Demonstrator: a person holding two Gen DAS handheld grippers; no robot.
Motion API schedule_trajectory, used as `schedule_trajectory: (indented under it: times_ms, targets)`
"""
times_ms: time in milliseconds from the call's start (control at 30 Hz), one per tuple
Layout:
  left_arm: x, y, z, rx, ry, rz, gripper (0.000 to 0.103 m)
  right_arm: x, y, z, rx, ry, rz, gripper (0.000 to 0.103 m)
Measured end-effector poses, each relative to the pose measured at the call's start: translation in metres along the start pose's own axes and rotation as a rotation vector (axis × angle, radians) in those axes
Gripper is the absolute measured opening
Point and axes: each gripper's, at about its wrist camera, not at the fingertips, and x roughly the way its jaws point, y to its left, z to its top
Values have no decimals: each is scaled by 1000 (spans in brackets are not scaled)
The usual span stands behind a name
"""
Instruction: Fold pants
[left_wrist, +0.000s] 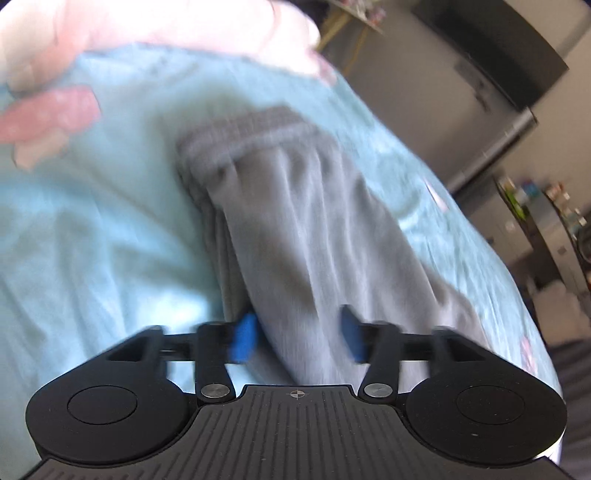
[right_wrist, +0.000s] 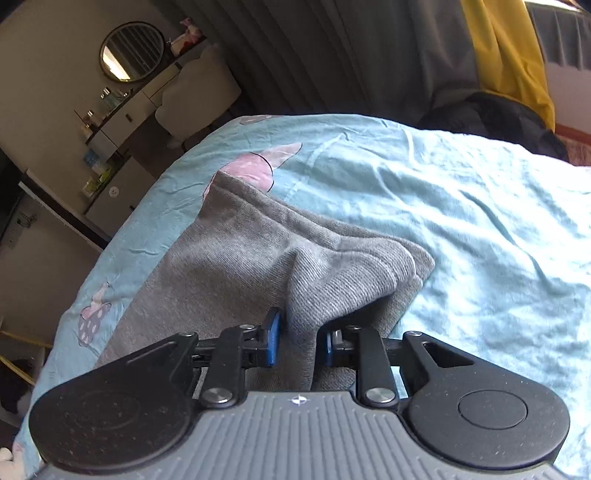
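Grey sweatpants (left_wrist: 295, 229) lie on a light blue bedsheet (left_wrist: 92, 240). In the left wrist view the ribbed waistband (left_wrist: 255, 129) is at the far end and the fabric runs down between the blue pads; the view is blurred. My left gripper (left_wrist: 299, 336) has its jaws well apart with grey cloth between them. In the right wrist view the pants (right_wrist: 236, 258) are bunched in a fold, and my right gripper (right_wrist: 299, 343) is shut on a ridge of the grey fabric.
The bedsheet (right_wrist: 461, 221) has pink cartoon prints (right_wrist: 255, 166). A dresser with a round mirror (right_wrist: 131, 51) stands beyond the bed's left edge. Grey curtains and a yellow cloth (right_wrist: 509, 55) are at the back. A dark cabinet (left_wrist: 491, 55) stands to the right.
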Motion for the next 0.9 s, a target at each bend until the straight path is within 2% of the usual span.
schedule_trajectory:
  times_ms: [33, 67, 100, 133, 167, 233, 300, 400, 433, 467, 500, 533, 567, 600, 633, 667, 700, 767, 867, 900]
  targets:
    - [0, 0, 4, 0, -8, 13, 57, 1, -1, 0, 14, 11, 10, 22]
    - [1, 0, 8, -7, -1, 16, 50, 1, 0, -2, 19, 17, 21, 22]
    - [3, 2, 11, -22, 13, 9, 36, 1, 1, -2, 13, 19, 22, 18]
    - [5, 4, 13, -37, 25, 4, 27, -1, 6, -2, -7, 10, 19, 7]
    - [5, 7, 12, -46, 35, 6, 17, -5, 10, -1, -33, -8, 13, 5]
    - [2, 9, 11, -43, 22, 8, 15, -14, 18, 1, -89, -59, 8, 5]
    - [-5, 8, 7, 9, 1, 30, 14, -20, 24, 3, -138, -98, -12, 5]
    - [-3, 3, 1, 86, 1, 95, 15, -11, 25, 4, -184, -61, -107, 6]
    - [-3, 4, 1, 83, 7, 115, 17, -6, 23, 5, -189, -40, -160, 15]
    - [-5, 4, 1, 75, 6, 145, 29, -6, 21, 6, -181, -35, -208, 18]
    - [-9, 4, 3, 68, -12, 174, 44, -10, 19, 8, -159, -51, -223, 26]
    - [-16, 3, 3, 68, -44, 206, 49, -16, 18, 9, -150, -76, -240, 33]
    - [-24, 0, 4, 80, -85, 243, 56, -24, 23, 10, -169, -110, -275, 34]
    - [-32, -4, 4, 102, -128, 277, 57, -30, 29, 10, -197, -146, -306, 35]
    - [-40, -10, 3, 133, -170, 295, 57, -37, 40, 9, -230, -194, -337, 36]
    - [-44, -18, 2, 166, -203, 295, 62, -44, 52, 7, -264, -242, -346, 37]
    - [-49, -27, 0, 197, -223, 285, 73, -49, 66, 4, -294, -281, -340, 39]
    - [-49, -47, -6, 259, -241, 247, 86, -56, 102, -6, -353, -343, -286, 44]
    - [-32, -78, -19, 362, -227, 219, 87, -54, 174, -35, -484, -350, -99, 53]
    - [-21, -86, -25, 396, -209, 216, 87, -49, 195, -45, -532, -324, -19, 59]
